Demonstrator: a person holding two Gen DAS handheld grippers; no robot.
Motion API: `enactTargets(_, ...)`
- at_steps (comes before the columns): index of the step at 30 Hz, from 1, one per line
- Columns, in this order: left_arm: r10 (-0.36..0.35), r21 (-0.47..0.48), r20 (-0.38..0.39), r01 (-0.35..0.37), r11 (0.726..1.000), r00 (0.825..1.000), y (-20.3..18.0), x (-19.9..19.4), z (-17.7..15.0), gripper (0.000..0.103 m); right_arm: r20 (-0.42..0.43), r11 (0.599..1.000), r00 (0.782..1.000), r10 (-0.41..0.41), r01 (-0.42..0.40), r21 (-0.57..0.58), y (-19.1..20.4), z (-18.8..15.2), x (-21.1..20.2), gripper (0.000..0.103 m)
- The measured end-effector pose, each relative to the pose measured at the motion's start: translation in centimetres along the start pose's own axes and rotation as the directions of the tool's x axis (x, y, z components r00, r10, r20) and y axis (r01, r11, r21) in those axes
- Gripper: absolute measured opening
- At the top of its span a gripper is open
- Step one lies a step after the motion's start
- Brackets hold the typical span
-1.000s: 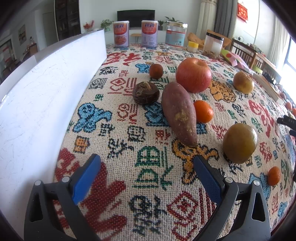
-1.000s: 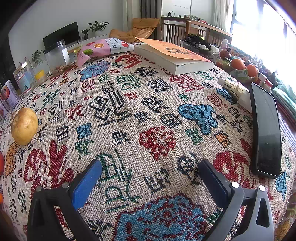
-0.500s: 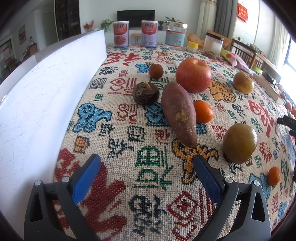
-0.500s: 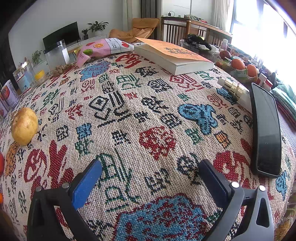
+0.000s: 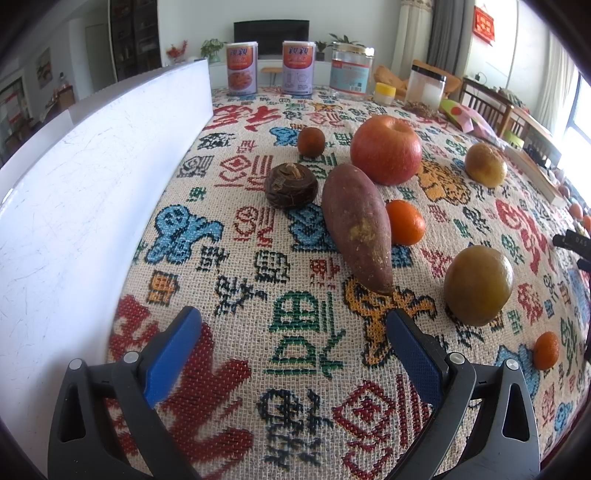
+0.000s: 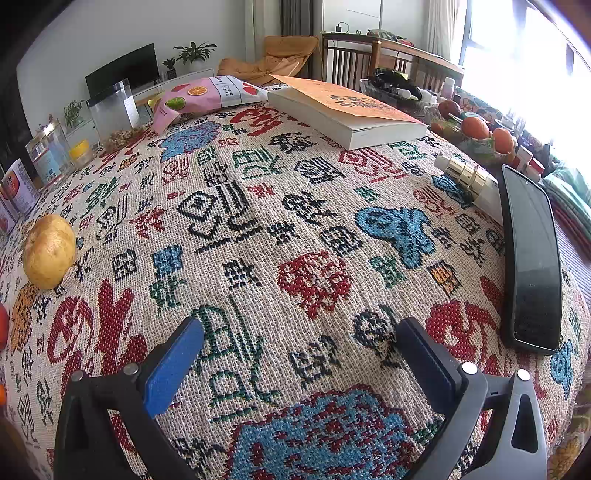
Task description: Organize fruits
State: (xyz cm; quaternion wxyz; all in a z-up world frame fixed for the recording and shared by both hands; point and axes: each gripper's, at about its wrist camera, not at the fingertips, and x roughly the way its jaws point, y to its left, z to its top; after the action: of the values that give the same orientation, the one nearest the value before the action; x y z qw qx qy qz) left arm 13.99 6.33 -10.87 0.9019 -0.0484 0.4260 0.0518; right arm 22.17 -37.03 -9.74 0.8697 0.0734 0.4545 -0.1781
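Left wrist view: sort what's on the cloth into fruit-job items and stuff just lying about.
For the job: red apple, orange tangerine, greenish-brown round fruit, yellowish fruit, small tangerine, small dark fruit. The sweet potato and brown bulb lie among them.

Lying about: two cans, glass jar, white board.

Bright window (image 6: 524, 55), dark television (image 5: 271, 35)

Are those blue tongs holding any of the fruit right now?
No. Both the left tongs and right tongs are open, with only tablecloth between them.
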Motion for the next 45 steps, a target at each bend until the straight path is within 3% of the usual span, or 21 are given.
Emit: enactTargets(45, -0.011, -0.005, 0.004, 0.011, 1.000, 1.000, 0.09, -0.08, -0.05, 0.101, 0.000, 1.000, 1.000, 0.000, 0.000, 0.000, 0.01, 0.02, -0.01, 0.103)
